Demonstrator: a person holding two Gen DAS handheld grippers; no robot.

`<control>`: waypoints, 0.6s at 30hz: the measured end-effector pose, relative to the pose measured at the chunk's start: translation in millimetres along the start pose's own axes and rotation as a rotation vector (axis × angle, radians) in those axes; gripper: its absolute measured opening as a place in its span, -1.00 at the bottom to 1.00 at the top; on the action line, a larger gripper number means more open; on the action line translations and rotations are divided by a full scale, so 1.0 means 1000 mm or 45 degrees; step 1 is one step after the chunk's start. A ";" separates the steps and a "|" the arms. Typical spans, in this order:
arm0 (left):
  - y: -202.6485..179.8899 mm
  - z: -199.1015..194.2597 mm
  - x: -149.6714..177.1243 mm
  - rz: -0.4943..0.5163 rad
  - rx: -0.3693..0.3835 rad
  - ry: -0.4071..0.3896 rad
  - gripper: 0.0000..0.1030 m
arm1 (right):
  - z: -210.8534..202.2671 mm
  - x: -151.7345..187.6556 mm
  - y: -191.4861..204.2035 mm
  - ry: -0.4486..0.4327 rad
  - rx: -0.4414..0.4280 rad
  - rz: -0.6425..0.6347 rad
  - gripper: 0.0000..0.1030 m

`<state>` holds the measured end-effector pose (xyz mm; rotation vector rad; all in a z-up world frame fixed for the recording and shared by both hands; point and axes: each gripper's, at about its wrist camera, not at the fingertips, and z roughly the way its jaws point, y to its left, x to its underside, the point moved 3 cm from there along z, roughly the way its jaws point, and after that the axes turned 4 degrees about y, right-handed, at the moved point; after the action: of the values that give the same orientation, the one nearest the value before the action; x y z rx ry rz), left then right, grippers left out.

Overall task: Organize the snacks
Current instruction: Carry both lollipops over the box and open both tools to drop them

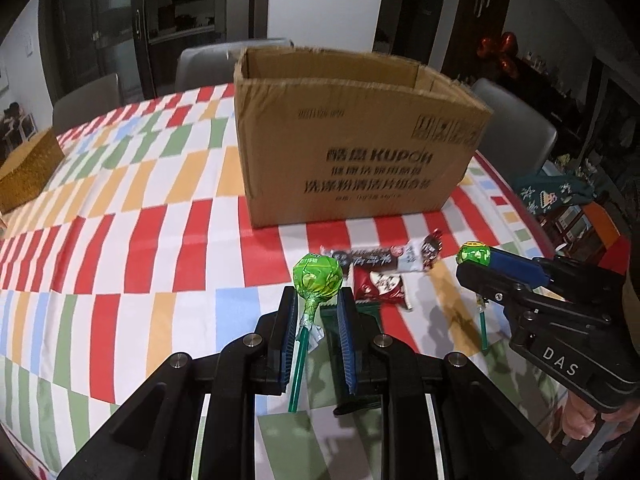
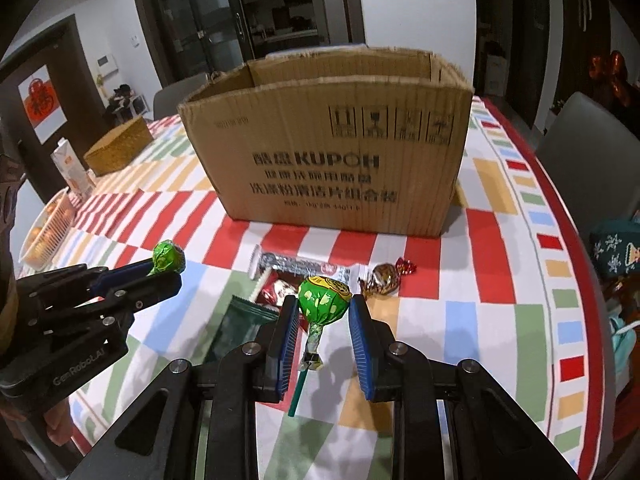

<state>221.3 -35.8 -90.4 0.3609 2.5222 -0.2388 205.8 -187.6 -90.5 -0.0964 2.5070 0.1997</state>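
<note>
left gripper (image 1: 316, 300) clamps green lollipop (image 1: 317, 276) | right gripper (image 2: 324, 312) clamps second lollipop (image 2: 325, 294) | juice carton (image 2: 70, 166) only in right view

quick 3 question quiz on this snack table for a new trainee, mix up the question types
1. True or false: the cardboard box is open at the top.
2. What does the left gripper bracket? A) green lollipop B) milk carton C) basket
3. Fill in: the right gripper brackets a second ____.

Key: 1 true; 2 A; 3 lollipop. In both grippers the blue pads stand apart from the candy heads, so a firm grip is unclear.
</note>
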 end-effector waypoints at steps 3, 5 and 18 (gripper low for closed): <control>-0.003 -0.010 -0.005 0.002 0.006 -0.030 -0.59 | -0.010 -0.004 0.001 -0.032 0.001 -0.012 -0.47; -0.006 -0.017 -0.009 0.005 0.012 -0.051 -0.59 | -0.016 -0.008 0.001 -0.051 -0.002 -0.014 -0.47; -0.022 -0.048 -0.048 0.047 0.020 -0.187 -0.59 | -0.053 -0.043 -0.006 -0.194 0.012 -0.022 -0.47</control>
<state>228.2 -54.1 -21.9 0.3818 2.3685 -0.2609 210.3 -201.7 -23.6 -0.0957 2.3545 0.1807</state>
